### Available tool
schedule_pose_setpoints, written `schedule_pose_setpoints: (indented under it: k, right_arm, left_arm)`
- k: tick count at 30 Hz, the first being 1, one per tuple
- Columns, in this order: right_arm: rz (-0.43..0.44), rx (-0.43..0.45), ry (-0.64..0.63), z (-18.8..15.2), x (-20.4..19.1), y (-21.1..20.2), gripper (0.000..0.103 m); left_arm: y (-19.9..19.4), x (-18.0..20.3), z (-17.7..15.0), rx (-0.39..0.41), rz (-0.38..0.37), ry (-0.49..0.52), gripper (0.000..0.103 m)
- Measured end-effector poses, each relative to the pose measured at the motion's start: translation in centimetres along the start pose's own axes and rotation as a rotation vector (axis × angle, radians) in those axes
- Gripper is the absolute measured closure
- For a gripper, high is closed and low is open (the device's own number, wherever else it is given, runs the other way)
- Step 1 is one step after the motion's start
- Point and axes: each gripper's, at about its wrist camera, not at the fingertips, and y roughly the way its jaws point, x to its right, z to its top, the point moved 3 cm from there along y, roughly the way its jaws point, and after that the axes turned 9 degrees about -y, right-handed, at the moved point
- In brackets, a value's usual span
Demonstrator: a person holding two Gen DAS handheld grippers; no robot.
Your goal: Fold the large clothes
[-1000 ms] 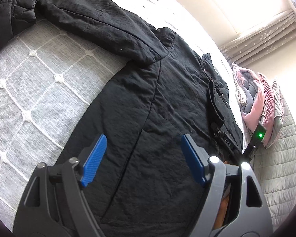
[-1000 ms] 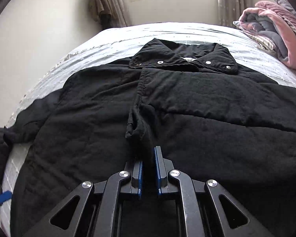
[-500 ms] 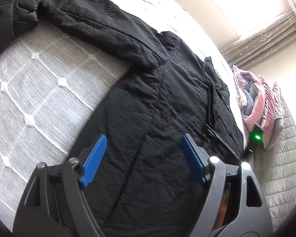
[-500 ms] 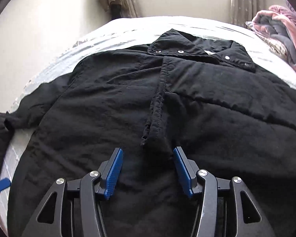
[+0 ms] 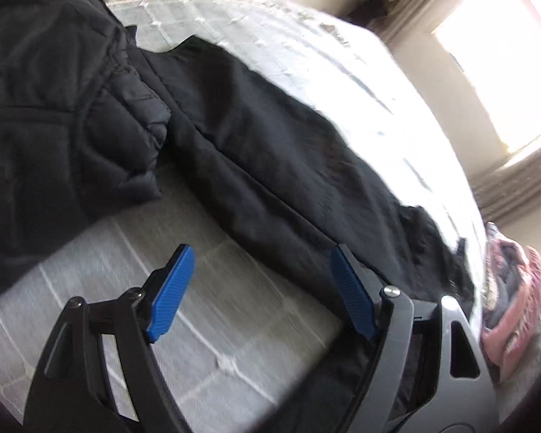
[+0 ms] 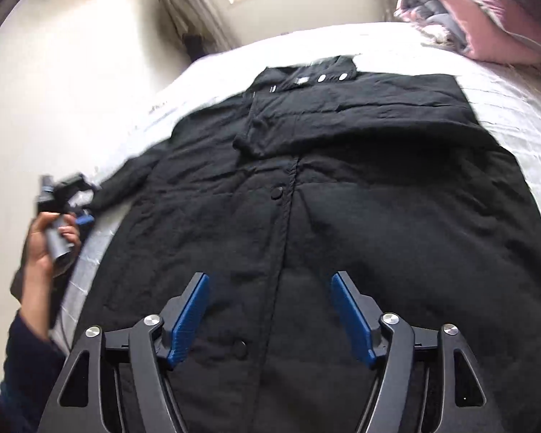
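The black coat [image 6: 342, 216] lies face up across the bed [image 6: 515, 108], filling mid-frame, collar snaps at upper centre, placket buttoned. We see our right tongs [image 6: 270, 319] just opened, released above its hem; left tongs [image 5: 261, 292] released over the quilt beside a sleeve [image 5: 270, 151].

I count one long black coat [image 6: 342, 198] spread on one bed [image 6: 515, 108], and one second dark quilted garment [image 5: 54, 108] at the bed's edge. On my side I see two grippers, left [image 5: 259, 288] and right [image 6: 270, 317], each with two blue fingers [image 6: 189, 315]. One pile of pink bedding [image 6: 487, 11] lies near one window [image 5: 494, 83].
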Motion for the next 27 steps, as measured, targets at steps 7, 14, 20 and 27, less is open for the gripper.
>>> schedule_pose_setpoints:
  k: [7,14,20,27]
  right_arm:
    - [-0.004,-0.034,0.048,-0.1,2.4,1.2,0.031]
    - [-0.001,0.034,0.131,0.2,4.9,-1.2,0.031]
    - [0.056,0.088,0.206,0.8,6.0,-3.0,0.031]
    - [0.093,0.07,0.287,0.4,7.6,-2.9,0.031]
  left_arm:
    - [3.4,-1.2,2.8,0.141,0.099,-0.05,0.056]
    - [-0.7,0.2,4.0,0.188,-0.11,-0.181,0.094]
    - [-11.4,12.2,-2.1,0.332,-0.344,0.163,0.094]
    - [-10.0,24.4,-23.6,0.228,-0.355,0.866,0.063]
